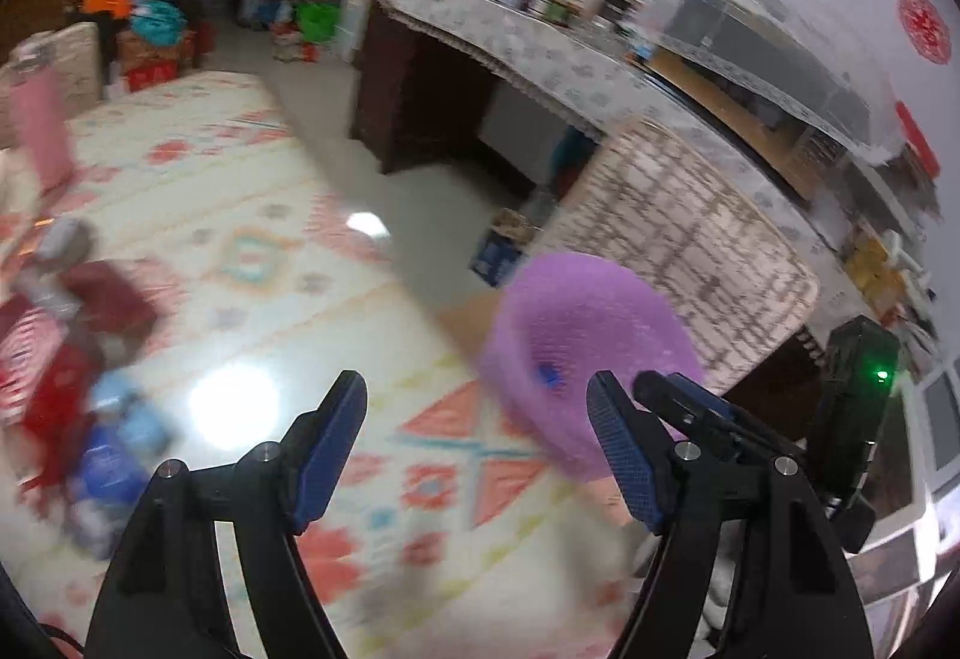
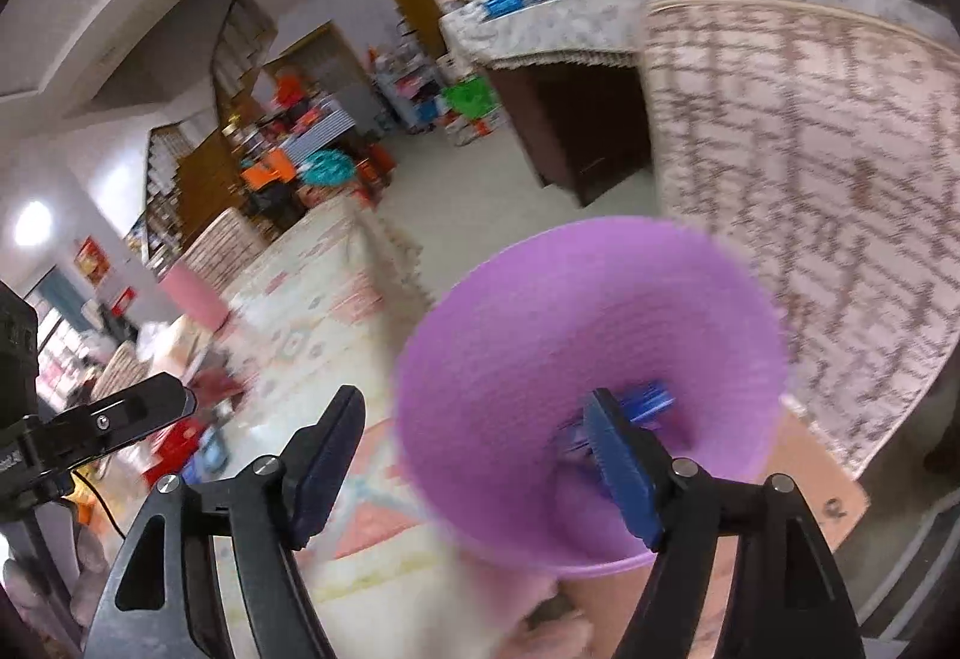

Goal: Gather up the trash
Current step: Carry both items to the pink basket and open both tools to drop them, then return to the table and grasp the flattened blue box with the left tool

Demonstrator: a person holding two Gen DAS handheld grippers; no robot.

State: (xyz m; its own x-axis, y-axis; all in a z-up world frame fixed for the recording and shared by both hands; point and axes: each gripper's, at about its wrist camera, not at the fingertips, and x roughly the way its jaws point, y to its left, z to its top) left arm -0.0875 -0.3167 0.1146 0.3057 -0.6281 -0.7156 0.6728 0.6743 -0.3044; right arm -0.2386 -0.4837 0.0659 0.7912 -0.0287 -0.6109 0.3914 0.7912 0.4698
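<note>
Both pairs of tongs stand spread wide with nothing between their blue pads; the left tongs (image 1: 474, 407) hang above a patterned mat (image 1: 252, 263), and the right tongs (image 2: 474, 419) sit at a purple basket (image 2: 576, 359), one finger reaching over its rim. Blurred trash (image 1: 102, 419), red and blue wrappers, lies on the mat's left side, well apart from the basket; a small blue piece (image 2: 645, 398) rests inside it.

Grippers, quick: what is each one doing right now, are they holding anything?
Left gripper: open, holding nothing, above the patterned table.
Right gripper: open, holding nothing, one finger in front of the purple basket.
</note>
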